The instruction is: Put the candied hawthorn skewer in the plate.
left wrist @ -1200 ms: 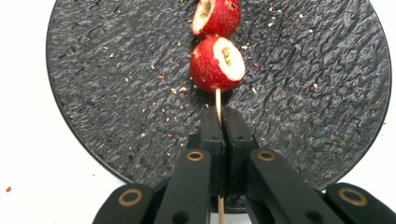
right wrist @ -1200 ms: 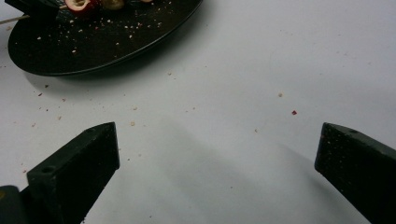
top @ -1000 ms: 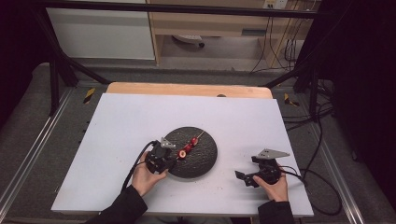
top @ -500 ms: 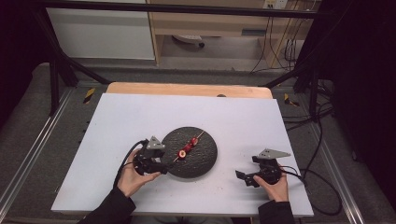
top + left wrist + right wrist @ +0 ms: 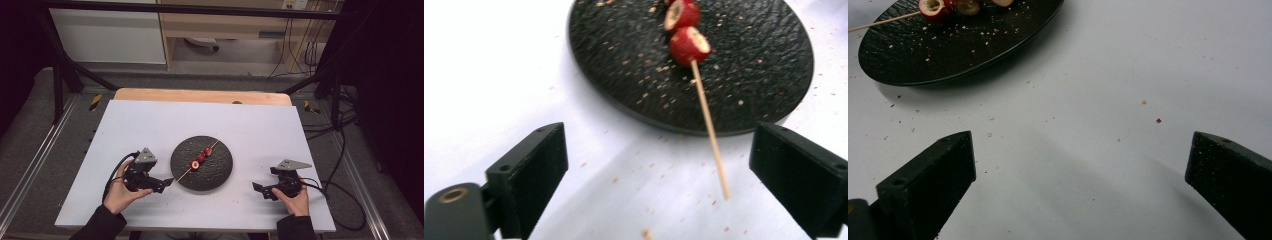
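I have the left gripper [image 5: 162, 186] low on the white table [image 5: 150, 125], just off the left rim of the black round plate [image 5: 220, 175]. In the left gripper view its jaws stand wide apart with nothing between the pads; the bare tip of the wooden skewer [image 5: 709, 125] reaches out over the plate's edge and ends above the tabletop in the gap between them, touching neither jaw. The skewer lies across the plate at a slant, its red fruit pieces [image 5: 689, 45] threaded near the plate's middle, the far end pointing toward the upper right rim in the high view.

My right gripper [image 5: 265, 191] sits well apart from the plate, near the table's front right corner, aimed back at the plate. Its jaws are also spread wide and hold nothing; in the right gripper view, bare white surface with scattered crumbs [image 5: 988, 134] lies between them and the plate's near edge.

There is open table all around the plate: a broad clear band behind it up to the wooden strip [image 5: 200, 95] at the far edge, and free room on both flanks
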